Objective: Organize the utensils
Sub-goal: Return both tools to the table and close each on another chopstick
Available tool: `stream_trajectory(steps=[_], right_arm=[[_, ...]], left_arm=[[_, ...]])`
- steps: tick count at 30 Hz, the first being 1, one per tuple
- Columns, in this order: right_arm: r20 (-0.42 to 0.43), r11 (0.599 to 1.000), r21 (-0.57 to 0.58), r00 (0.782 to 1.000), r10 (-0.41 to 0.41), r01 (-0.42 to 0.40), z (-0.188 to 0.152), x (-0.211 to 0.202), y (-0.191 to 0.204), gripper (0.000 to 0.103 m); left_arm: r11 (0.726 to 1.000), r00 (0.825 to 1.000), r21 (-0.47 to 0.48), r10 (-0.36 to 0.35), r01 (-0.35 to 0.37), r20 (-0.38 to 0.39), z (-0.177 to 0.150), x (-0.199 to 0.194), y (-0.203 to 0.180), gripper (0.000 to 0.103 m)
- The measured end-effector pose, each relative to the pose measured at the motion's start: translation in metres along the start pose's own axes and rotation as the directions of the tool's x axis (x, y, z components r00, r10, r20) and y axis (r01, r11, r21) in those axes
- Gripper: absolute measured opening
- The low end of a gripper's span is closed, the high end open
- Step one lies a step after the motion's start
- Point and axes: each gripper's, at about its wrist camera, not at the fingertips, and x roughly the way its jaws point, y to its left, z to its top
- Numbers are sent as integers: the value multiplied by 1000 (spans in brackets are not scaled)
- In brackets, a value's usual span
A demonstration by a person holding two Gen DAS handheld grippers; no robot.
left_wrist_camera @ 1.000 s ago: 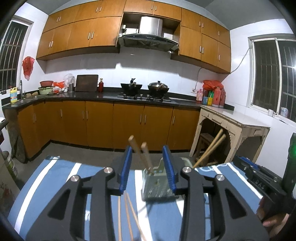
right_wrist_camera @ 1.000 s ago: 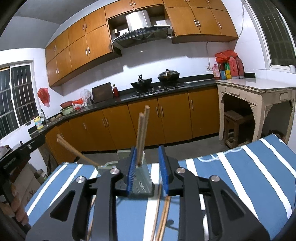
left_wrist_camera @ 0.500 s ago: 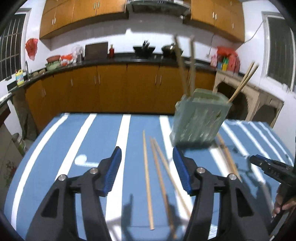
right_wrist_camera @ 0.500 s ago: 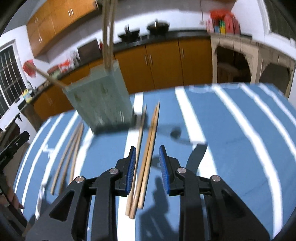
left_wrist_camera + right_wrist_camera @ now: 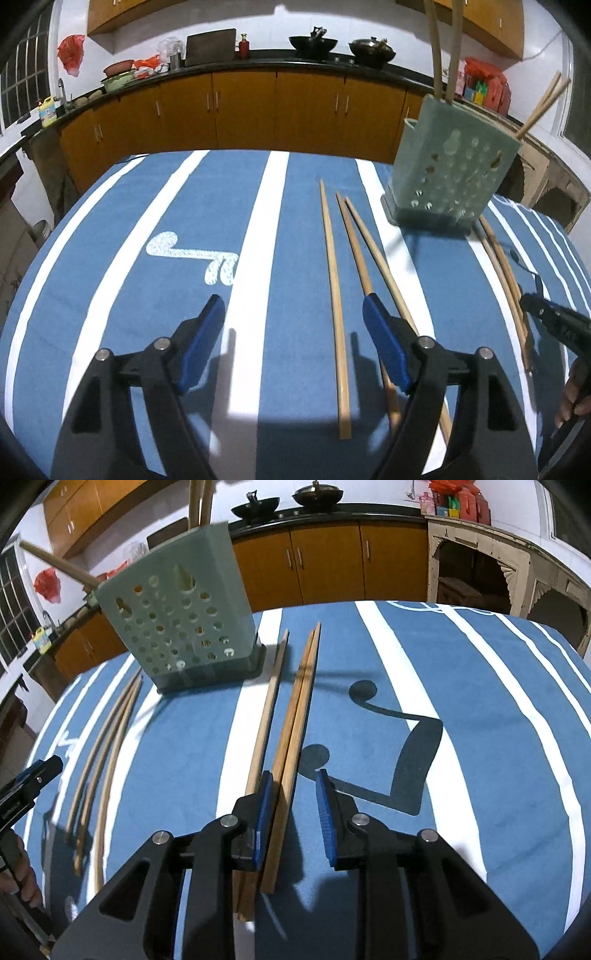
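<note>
A pale green perforated utensil holder (image 5: 448,177) stands on the blue striped tablecloth with several chopsticks upright in it; it also shows in the right wrist view (image 5: 181,624). Three loose chopsticks (image 5: 334,291) lie beside it, and more chopsticks (image 5: 504,273) lie on its other side. My left gripper (image 5: 293,332) is open, low over the cloth, with one chopstick between its fingers. My right gripper (image 5: 295,786) is open, low over a pair of chopsticks (image 5: 295,716) that runs between its fingers; a third chopstick (image 5: 266,716) lies just left of them.
The table has a blue cloth with white stripes (image 5: 255,258). Kitchen cabinets and a counter with woks (image 5: 314,44) stand beyond the table's far edge. A white side table (image 5: 491,550) stands at the right. Curved chopsticks (image 5: 107,734) lie left of the holder in the right wrist view.
Both grippers have tilted down and dropped toward the tablecloth. The left gripper has opened wider. The loose chopsticks now lie between the fingers of each gripper.
</note>
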Motion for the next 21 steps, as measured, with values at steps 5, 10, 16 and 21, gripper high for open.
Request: stream_trajectory(steps=[5, 10, 16, 21], right_arm=[[-10, 1000, 1, 1000, -27, 27, -1, 1, -7, 8], [1, 995, 46, 996, -84, 84, 0, 0, -24, 8], [5, 994, 71, 997, -82, 81, 0, -1, -35, 8], [6, 994, 76, 997, -75, 75, 0, 0, -36, 8]], left_arm=[[999, 999, -14, -41, 40, -21, 0, 5, 1, 70], [998, 997, 0, -66, 66, -42, -3, 10, -4, 59], [998, 996, 28, -54, 56, -78, -5, 21, -12, 44], [998, 996, 58, -9, 14, -90, -5, 28, -16, 19]])
